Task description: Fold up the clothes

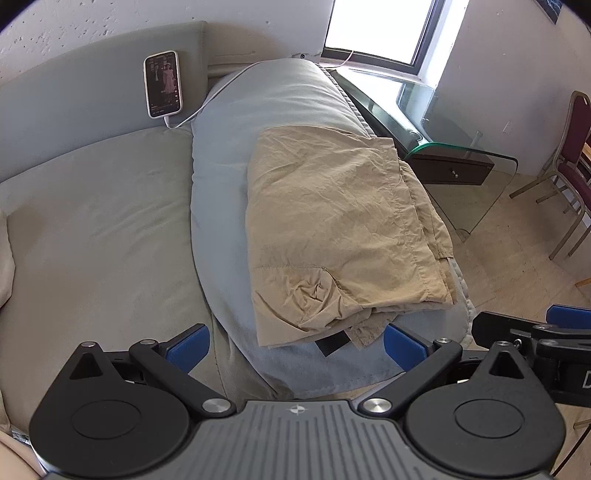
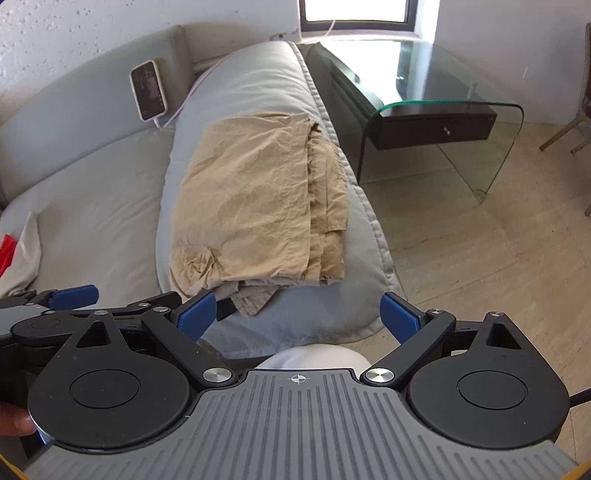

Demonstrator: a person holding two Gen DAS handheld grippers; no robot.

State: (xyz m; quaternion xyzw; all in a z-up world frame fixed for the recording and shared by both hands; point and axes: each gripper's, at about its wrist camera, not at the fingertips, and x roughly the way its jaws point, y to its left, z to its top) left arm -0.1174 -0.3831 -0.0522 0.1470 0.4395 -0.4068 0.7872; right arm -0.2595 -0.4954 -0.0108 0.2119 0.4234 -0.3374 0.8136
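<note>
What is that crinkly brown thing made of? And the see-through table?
The tan folded garment looks like thin woven cotton, matte, judging by its fine creases and stitched hems. The side table looks like clear bent glass, glossy, with greenish edges and reflections; its drawer seems dark wood.

Place: a home, a living room or bedroom corner.
Seating: a grey upholstered sofa [image 1: 92, 221] with a padded backrest and a long cushion [image 1: 221, 177].
Personal items: a phone [image 1: 163, 84] propped against the backrest, its charging cable [image 1: 207, 103] plugged in.
Furniture: a bent-glass side table [image 2: 461, 107] with a dark drawer; a maroon padded chair [image 1: 569, 166].
Room: a window [image 1: 380, 29], white textured walls, pale tiled floor [image 2: 480, 258].
</note>
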